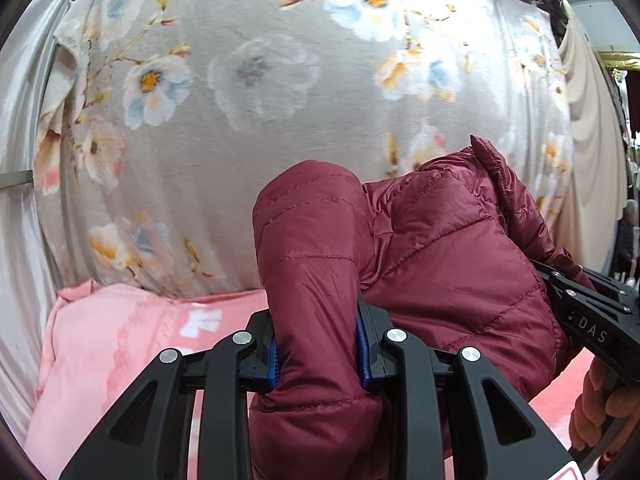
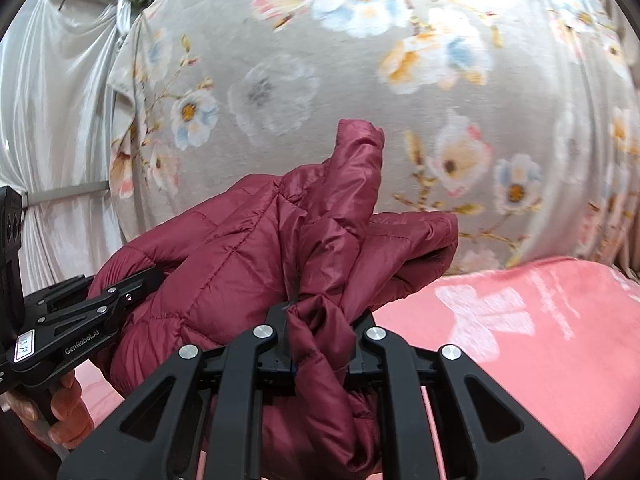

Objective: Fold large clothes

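Note:
A maroon quilted puffer jacket [image 1: 440,240] is bunched up and held above a pink blanket. My left gripper [image 1: 320,344] is shut on a thick padded fold of the jacket, which fills the gap between the blue-padded fingers. My right gripper [image 2: 322,340] is shut on a gathered, twisted bunch of the jacket [image 2: 240,264]. In the left wrist view the right gripper [image 1: 592,312] shows at the right edge, against the jacket. In the right wrist view the left gripper [image 2: 80,320] shows at the left, pushed into the jacket.
A pink blanket with white flowers [image 1: 120,344] [image 2: 520,320] lies under the jacket. A grey floral sheet [image 1: 260,80] [image 2: 400,60] covers the bed beyond. Silvery satin fabric [image 2: 52,100] hangs at the left.

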`<state>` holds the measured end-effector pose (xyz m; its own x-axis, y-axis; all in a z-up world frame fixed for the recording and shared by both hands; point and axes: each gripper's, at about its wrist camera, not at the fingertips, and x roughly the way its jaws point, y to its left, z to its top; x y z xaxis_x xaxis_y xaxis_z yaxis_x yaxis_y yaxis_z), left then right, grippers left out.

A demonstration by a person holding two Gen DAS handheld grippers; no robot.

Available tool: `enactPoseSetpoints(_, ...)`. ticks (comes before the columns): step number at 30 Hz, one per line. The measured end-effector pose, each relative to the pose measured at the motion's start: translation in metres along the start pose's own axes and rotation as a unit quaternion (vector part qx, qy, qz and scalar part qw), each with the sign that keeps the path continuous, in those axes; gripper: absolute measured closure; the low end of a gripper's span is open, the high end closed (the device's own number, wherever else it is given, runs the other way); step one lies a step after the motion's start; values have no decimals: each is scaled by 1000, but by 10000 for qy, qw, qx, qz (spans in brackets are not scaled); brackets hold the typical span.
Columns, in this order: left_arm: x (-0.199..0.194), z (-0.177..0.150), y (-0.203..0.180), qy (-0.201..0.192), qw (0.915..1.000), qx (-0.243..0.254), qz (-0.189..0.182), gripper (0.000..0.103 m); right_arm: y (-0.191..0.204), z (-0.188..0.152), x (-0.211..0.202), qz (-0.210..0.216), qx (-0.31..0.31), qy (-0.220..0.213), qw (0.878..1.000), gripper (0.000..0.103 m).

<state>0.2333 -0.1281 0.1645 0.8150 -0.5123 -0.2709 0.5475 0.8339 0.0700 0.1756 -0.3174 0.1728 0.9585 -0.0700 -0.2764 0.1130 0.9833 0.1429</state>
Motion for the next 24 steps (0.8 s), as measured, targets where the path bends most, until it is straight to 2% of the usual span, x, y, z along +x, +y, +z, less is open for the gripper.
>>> enactPoseSetpoints(2,18,-8,12,-39,9999,79,55,78,2,-8,24,65,-5,18,10000,91)
enactPoseSetpoints(8,80,-46,39,160,9993,229,247,78,2,-51,93,141,-7,327,9994,91)
enactPoseSetpoints(13,128,-88,49,615,9976,194,267,78,-6,-97,139,72,83,801,9967,91)
enactPoseSetpoints(17,154,-125,51,1209,9922,179,231,77,-10,-132,162,34,150,1379,9903,90)
enactPoseSetpoints(20,163,-150,51,1629,9856,215,402,71,-17,-154,168,3,257,1868,9821,88)
enactPoseSetpoints(21,163,-158,51,1800,9820,247,511,60,-23,-157,167,52,470,2039,9779,86)
enactPoseSetpoints(24,161,-165,56,2158,9743,97,647,46,-36,-162,164,127,869,2328,9685,78)
